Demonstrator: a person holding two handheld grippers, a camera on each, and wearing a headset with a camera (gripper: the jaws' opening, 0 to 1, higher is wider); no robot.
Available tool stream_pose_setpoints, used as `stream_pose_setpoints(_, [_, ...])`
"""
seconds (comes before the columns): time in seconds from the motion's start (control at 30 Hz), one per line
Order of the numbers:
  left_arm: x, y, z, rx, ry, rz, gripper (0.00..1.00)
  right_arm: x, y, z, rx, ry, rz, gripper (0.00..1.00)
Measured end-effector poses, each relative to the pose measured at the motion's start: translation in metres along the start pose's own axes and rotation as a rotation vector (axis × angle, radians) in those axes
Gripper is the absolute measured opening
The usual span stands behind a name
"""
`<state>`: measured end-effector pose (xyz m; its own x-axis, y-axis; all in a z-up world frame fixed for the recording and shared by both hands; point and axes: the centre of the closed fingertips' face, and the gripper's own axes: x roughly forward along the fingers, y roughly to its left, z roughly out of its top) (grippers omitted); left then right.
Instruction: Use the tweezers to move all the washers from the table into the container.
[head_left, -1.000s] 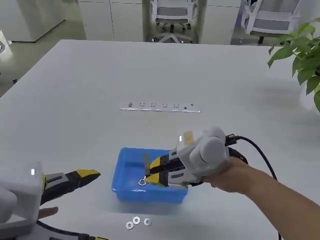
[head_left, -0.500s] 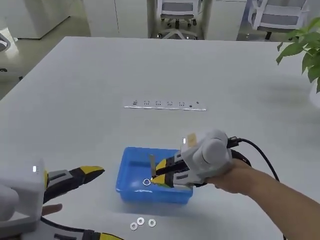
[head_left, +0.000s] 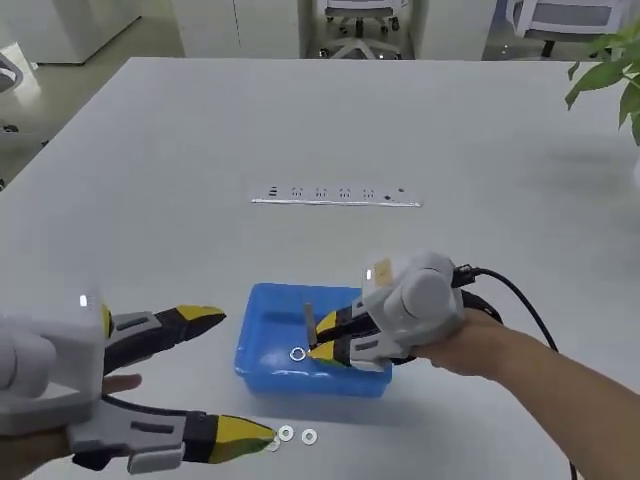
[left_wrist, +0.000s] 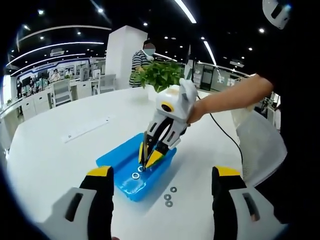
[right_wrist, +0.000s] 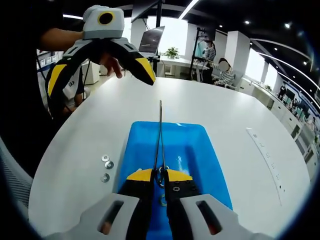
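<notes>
A blue container (head_left: 262, 318) sits on the white table, with a washer (head_left: 298, 354) lying inside it. My right gripper (head_left: 328, 346) hovers over the container's right half, shut on thin metal tweezers (head_left: 308, 318) that angle up. In the right gripper view the tweezers (right_wrist: 160, 131) run forward over the container (right_wrist: 192, 150) from the gripper (right_wrist: 160, 176). Three washers (head_left: 298, 436) lie on the table in front of the container, also visible as washers (right_wrist: 106, 166) and washers (left_wrist: 169, 196). My left gripper (head_left: 226, 378) stands open at the lower left, its lower fingertip beside those washers.
A flat power strip (head_left: 335, 197) lies mid-table beyond the container. A potted plant (head_left: 612, 72) stands at the right edge, and office chairs (head_left: 360, 22) wait past the far edge. The right gripper's black cable (head_left: 515, 295) trails to the right.
My left gripper has come up and to the right, so its lower finger now lies next to the three loose washers. The right gripper stays over the container with the tweezers.
</notes>
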<state>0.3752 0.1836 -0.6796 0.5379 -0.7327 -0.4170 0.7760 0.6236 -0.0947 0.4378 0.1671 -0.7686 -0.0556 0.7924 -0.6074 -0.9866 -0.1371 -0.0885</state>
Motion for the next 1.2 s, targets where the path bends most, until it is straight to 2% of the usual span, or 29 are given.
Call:
stream_pose_setpoints(0.23, [0.016, 0.01, 0.007, 0.02, 0.014, -0.005, 0.72, 0.001, 0.0, -0.004, -0.003, -0.001, 0.006, 0.09])
stream_pose_setpoints(0.33, [0.023, 0.014, 0.012, 0.033, 0.006, -0.01, 0.68, 0.002, 0.0, -0.003, -0.001, -0.005, 0.009, 0.09])
stream_pose_setpoints(0.53, [0.036, 0.024, 0.013, 0.073, 0.028, -0.001, 0.52, 0.002, -0.001, -0.003, -0.003, -0.006, 0.006, 0.09])
stream_pose_setpoints(0.87, [0.056, 0.03, 0.017, 0.12, 0.055, -0.037, 0.32, 0.002, -0.001, -0.004, -0.001, -0.006, 0.007, 0.09])
stream_pose_setpoints(1.2, [0.069, 0.032, 0.021, 0.168, 0.051, -0.069, 0.2, -0.001, 0.0, -0.006, -0.004, -0.002, 0.009, 0.09])
